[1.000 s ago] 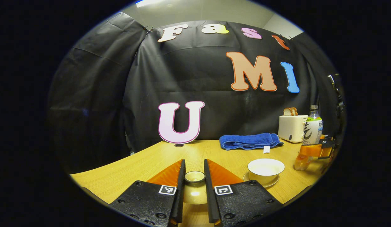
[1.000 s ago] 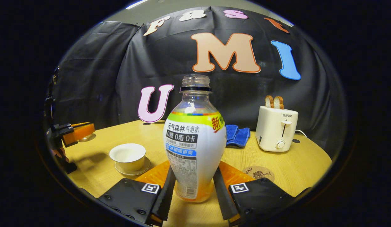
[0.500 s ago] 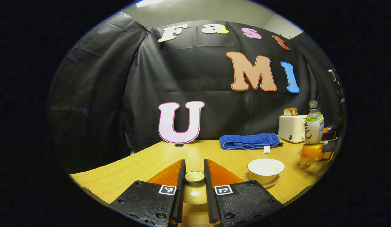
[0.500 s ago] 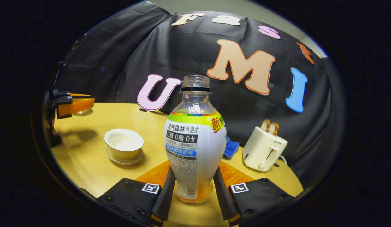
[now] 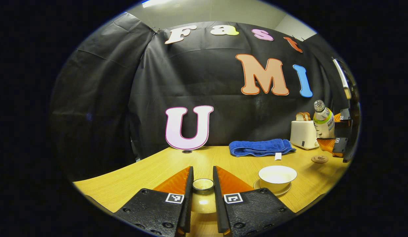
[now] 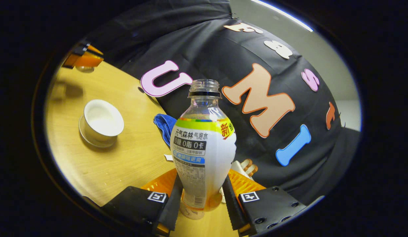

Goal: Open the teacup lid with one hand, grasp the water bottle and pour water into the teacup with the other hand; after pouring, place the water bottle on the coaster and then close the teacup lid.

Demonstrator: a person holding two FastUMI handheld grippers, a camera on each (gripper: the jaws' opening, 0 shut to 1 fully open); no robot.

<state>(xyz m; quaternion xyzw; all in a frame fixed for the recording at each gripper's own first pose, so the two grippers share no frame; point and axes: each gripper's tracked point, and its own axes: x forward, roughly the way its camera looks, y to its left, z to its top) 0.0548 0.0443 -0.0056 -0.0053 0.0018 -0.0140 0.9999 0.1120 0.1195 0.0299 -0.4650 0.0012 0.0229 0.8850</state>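
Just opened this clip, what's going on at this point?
A person works two handheld grippers at a wooden table. The left gripper is shut on the lid, held beside the open teacup on its saucer. The right gripper is shut on the uncapped bottle, held in the air and tilted toward the cup. No water is pouring yet. The coaster is bare.

The left gripper view sits low and level over the desk (image 5: 151,171), facing the cloth wall. The right gripper view is rolled, close behind the water bottle (image 6: 204,148). Both share the teacup (image 5: 277,176) and blue towel (image 5: 260,147).
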